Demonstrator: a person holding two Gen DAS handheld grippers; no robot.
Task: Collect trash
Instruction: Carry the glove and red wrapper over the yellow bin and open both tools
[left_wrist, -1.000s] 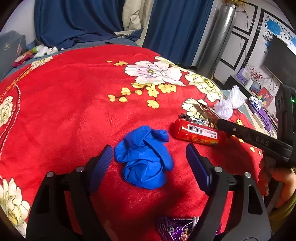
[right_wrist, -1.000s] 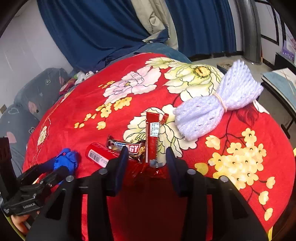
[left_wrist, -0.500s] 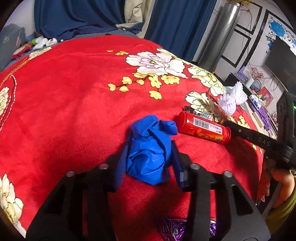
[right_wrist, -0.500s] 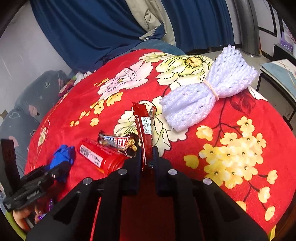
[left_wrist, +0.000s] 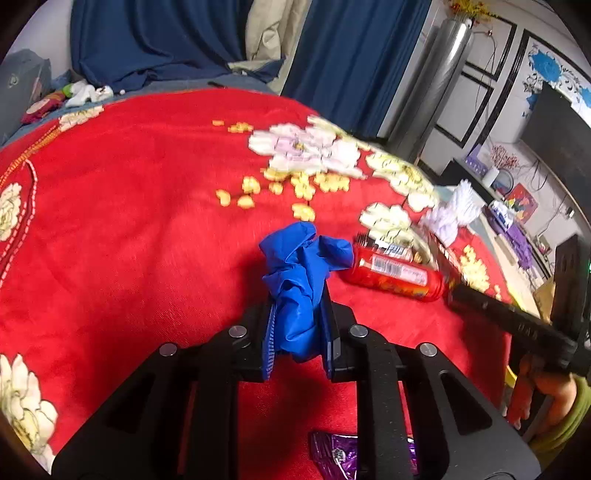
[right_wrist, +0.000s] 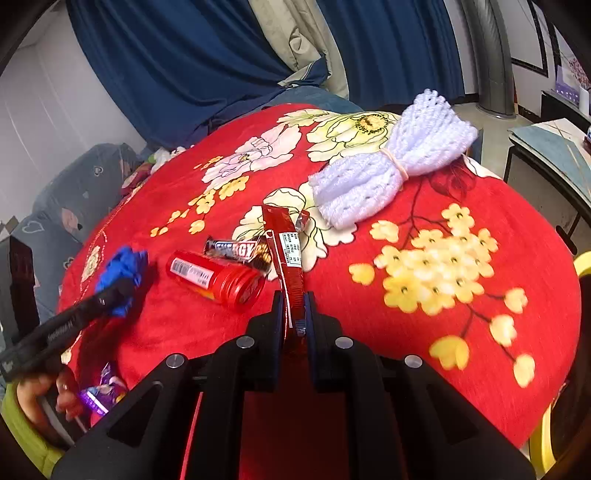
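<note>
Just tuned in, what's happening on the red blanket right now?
A person is clearing trash with a handheld gripper in each hand. The left gripper is closing its jaws on a crumpled blue glove, which is already squeezed between the pads. The right gripper is shut on a long red wrapper. A red tube, an energy bar wrapper, a white net bundle and a purple wrapper lie on the blanket, not yet collected.

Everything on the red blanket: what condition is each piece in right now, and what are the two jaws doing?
Blue glove: crumpled, between the closing jaws of the left gripper.
Red wrapper: pinched, shut in the right gripper.
Red tube: lying on its side, capped.
Energy bar: lying flat.
White netting: bundled, banded at the middle.
Purple wrapper: crumpled, loose.
</note>
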